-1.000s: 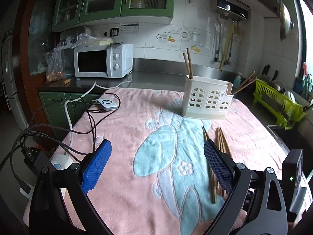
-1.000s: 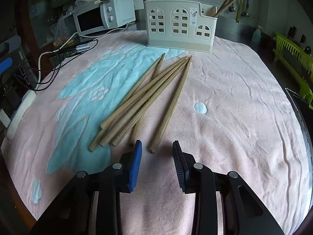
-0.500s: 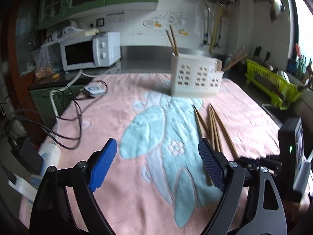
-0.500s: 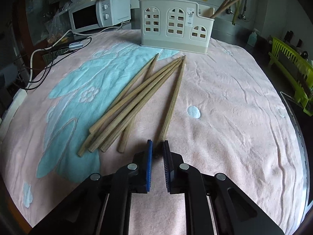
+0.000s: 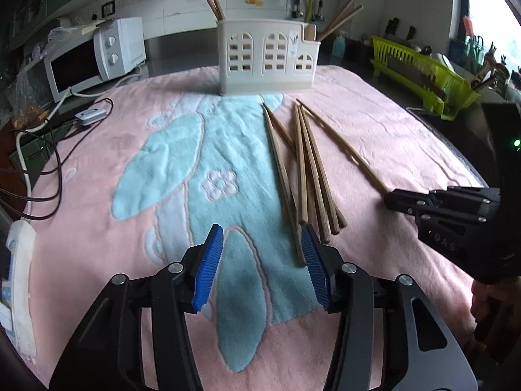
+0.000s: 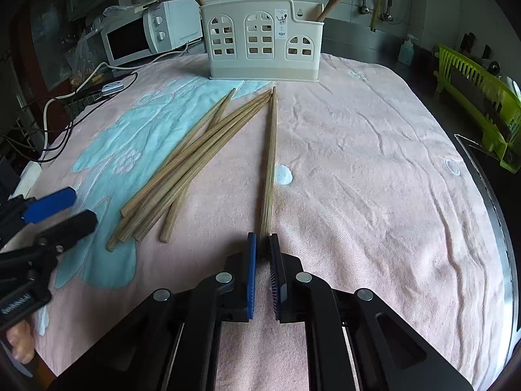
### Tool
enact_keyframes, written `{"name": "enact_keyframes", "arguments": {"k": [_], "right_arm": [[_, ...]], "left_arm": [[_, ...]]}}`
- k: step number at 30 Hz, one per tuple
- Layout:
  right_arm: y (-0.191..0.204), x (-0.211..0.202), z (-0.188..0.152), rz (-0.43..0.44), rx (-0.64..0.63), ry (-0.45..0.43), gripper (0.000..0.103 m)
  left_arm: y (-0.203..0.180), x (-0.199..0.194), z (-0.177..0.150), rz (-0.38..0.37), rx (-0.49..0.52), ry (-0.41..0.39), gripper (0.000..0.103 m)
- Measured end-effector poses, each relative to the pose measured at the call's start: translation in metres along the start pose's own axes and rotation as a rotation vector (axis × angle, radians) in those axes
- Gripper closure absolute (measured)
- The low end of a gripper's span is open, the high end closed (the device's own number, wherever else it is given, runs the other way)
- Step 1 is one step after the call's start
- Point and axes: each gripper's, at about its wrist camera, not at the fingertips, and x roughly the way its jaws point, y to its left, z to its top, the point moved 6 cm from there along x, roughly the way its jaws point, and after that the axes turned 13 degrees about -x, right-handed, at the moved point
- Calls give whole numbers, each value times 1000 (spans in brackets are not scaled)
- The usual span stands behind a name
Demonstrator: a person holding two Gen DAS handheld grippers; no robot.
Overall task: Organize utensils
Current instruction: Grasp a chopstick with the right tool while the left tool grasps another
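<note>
A single wooden chopstick (image 6: 269, 159) lies on the pink towel (image 6: 374, 169), pointing toward the utensil holder, and its near end sits between the blue pads of the right gripper (image 6: 262, 247), which is closed narrowly on it. In the left wrist view the same chopstick (image 5: 342, 145) runs diagonally into the black tip of the right gripper (image 5: 395, 200). Just to its left, a loose bundle of chopsticks (image 6: 182, 176) lies fanned across the towel, tips converging toward the holder (some cross each other). The left gripper (image 5: 262, 244) hangs over the towel's blue pattern with its jaws set wide, holding nothing; its right pad (image 5: 314, 265) is just beside the bundle's near ends (image 5: 302, 176). The cream utensil holder (image 6: 263, 40) with arched cut-outs stands upright at the towel's far edge, with chopsticks sticking up from its left and right ends. Beyond, a white microwave (image 6: 146, 32) sits at the left, and a lime-green dish rack (image 6: 478, 97) at the right.
</note>
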Motion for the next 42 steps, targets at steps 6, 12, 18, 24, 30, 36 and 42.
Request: {"name": "enact_keyframes", "arguments": {"k": [6,12,18,24,30,36,42], "right_arm": [[0,1,0,7,2,-3,95],[0,1,0,5,2,-2,95],[0,1,0,3,-3,-2,95],[0,1,0,3,-2,-3,95],[0,1,-1,4,-2,-3,95],[0,1,0,6,2,-5,95],[0,1,-1,13,3,-9,95]], "left_arm": [[0,9,-6,0,-1,32,56],[0,7,-2,-4,1,27,64],[-4,5,-3,-20,12,25,64],[-1,11,-8,-16,10,47,69],[-1,11,-9,-35,6,51,69],[1,14,-10,-58,-16,64,69],[-3,11,-6,-91,-43,69,69]]}}
